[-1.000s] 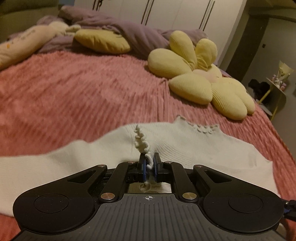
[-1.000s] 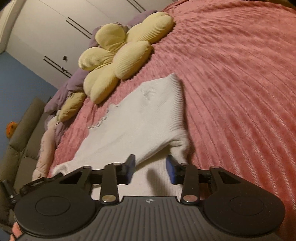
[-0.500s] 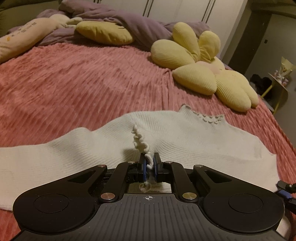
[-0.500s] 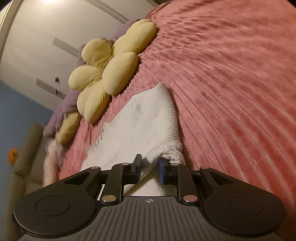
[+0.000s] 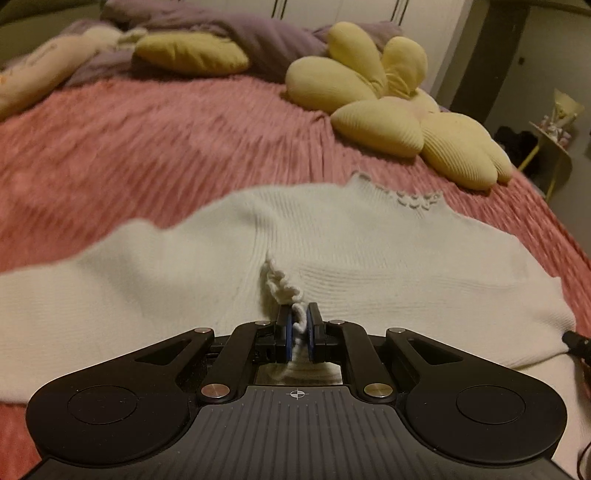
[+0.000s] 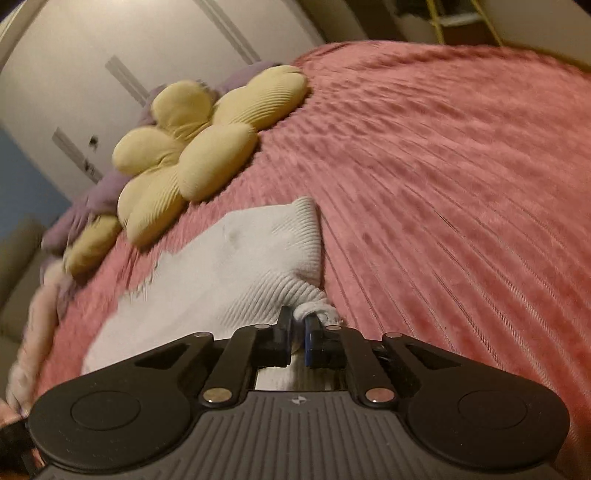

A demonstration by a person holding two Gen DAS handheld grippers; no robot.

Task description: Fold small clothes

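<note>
A small cream knit sweater [image 5: 369,251] lies spread on the pink ribbed bedspread [image 5: 147,147], neckline toward the far side. My left gripper [image 5: 298,325] is shut on a pinched ridge of its near hem, and the fabric bunches up just ahead of the fingers. In the right wrist view the sweater [image 6: 236,273] lies ahead to the left. My right gripper [image 6: 298,328] is shut on its near right corner, which is pulled up into a small knot of fabric.
A yellow flower-shaped cushion [image 5: 399,110] lies beyond the sweater, and it also shows in the right wrist view [image 6: 199,155]. Purple bedding [image 5: 240,33] and a yellow pillow [image 5: 188,55] lie at the head of the bed. A small yellow side table [image 5: 554,144] stands off the right edge.
My right gripper has closed from open onto the sweater's corner and tilted. My left gripper has kept its grip and moved forward over the sweater, which now looks larger and flatter.
</note>
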